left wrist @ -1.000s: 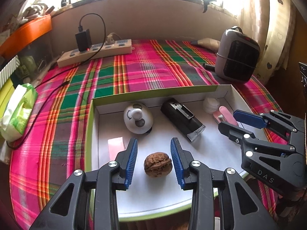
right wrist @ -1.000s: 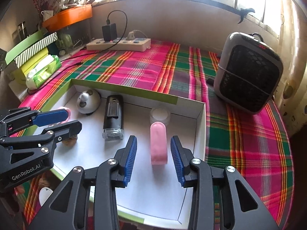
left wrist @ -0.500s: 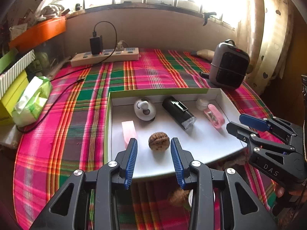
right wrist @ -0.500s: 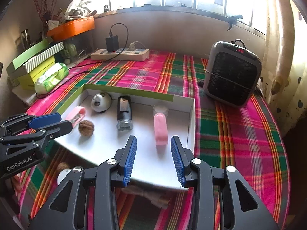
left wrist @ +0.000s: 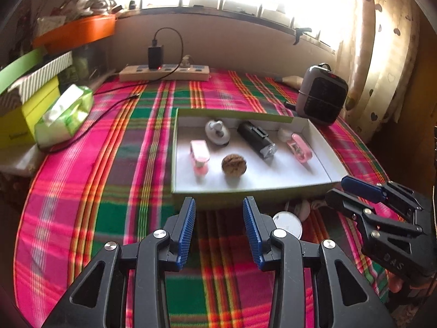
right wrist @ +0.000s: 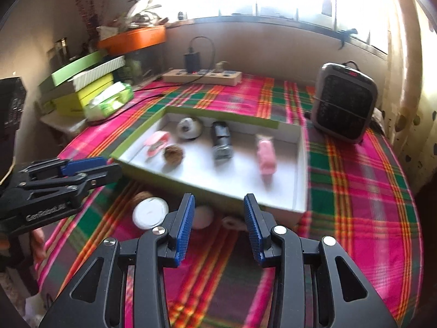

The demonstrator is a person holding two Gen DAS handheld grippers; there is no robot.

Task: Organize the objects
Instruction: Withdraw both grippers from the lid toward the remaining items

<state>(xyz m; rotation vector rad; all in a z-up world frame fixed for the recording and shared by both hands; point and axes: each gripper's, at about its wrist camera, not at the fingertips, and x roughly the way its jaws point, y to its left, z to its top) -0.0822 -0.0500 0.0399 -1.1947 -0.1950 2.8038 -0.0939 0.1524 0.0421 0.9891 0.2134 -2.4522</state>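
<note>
A shallow white box with a green rim (left wrist: 245,192) lies on the plaid cloth. In it are a walnut (left wrist: 234,164), a pink clip (left wrist: 200,156), a white round gadget (left wrist: 217,132), a black cylinder (left wrist: 256,139) and a pink case (left wrist: 299,147). My left gripper (left wrist: 220,218) hangs open over the cloth in front of the box, holding nothing. To its right, my right gripper (right wrist: 220,217) is opening its jaws with nothing between them. A white round lid (right wrist: 150,211), a second walnut (right wrist: 140,195) and a pale ball (right wrist: 202,216) lie on the cloth before the box.
A grey heater (right wrist: 342,104) stands at the back right and a power strip (left wrist: 164,72) with a charger along the far wall. Stacked boxes (left wrist: 24,101) and a green tissue pack (left wrist: 65,114) crowd the left edge. A curtain (left wrist: 382,41) hangs at right.
Both grippers have drawn back from inside the box to the cloth in front of it. The walnut and the pink case stay in the box, and small items before the box came into view.
</note>
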